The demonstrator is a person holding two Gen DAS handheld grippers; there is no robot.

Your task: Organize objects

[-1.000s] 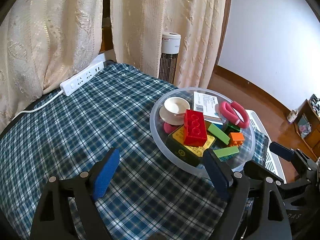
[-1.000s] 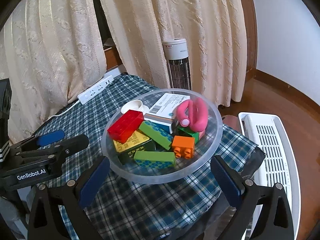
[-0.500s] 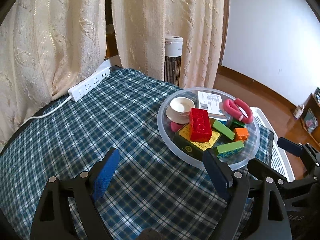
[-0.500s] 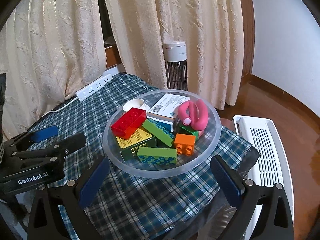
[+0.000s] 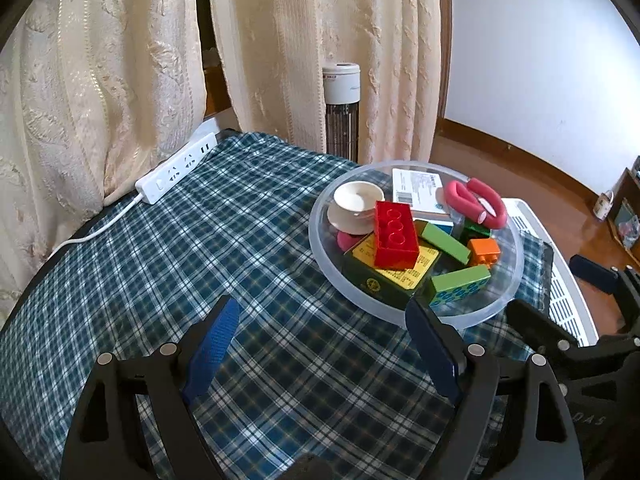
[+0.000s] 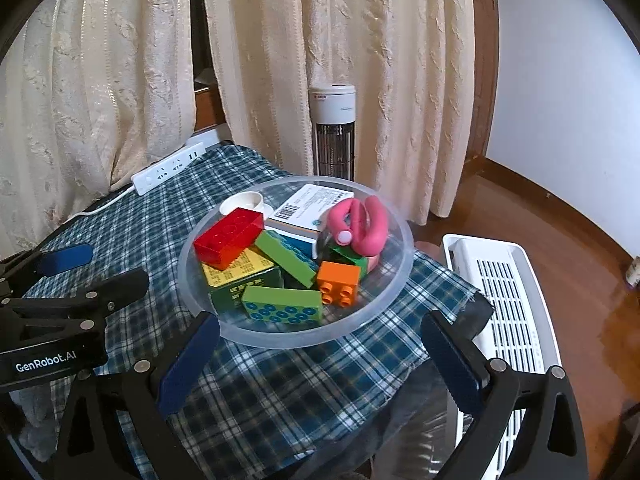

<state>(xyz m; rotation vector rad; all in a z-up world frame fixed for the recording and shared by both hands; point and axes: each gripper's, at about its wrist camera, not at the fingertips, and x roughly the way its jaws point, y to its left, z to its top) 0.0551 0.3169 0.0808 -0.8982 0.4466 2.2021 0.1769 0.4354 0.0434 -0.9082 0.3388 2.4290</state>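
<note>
Right wrist view showed both tongs, left [image 6: 60, 276] and right [image 6: 320, 360], gaping empty beside the clear bowl [image 6: 394, 280] (toy bricks heaped inside).

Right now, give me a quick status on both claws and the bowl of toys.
Left claw open, empty. Right claw open, empty, near the bowl. Bowl full: red block on top, nothing taken out. Nothing in the way.

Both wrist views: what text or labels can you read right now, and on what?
"GenRobot.AI": on the left gripper body, right wrist view.
"DAS": partial lettering on the right gripper body, left wrist view.
White box: barcode and print, too small to read.
Green and yellow box: print too small.
Fan: red mark, blurred.
</note>
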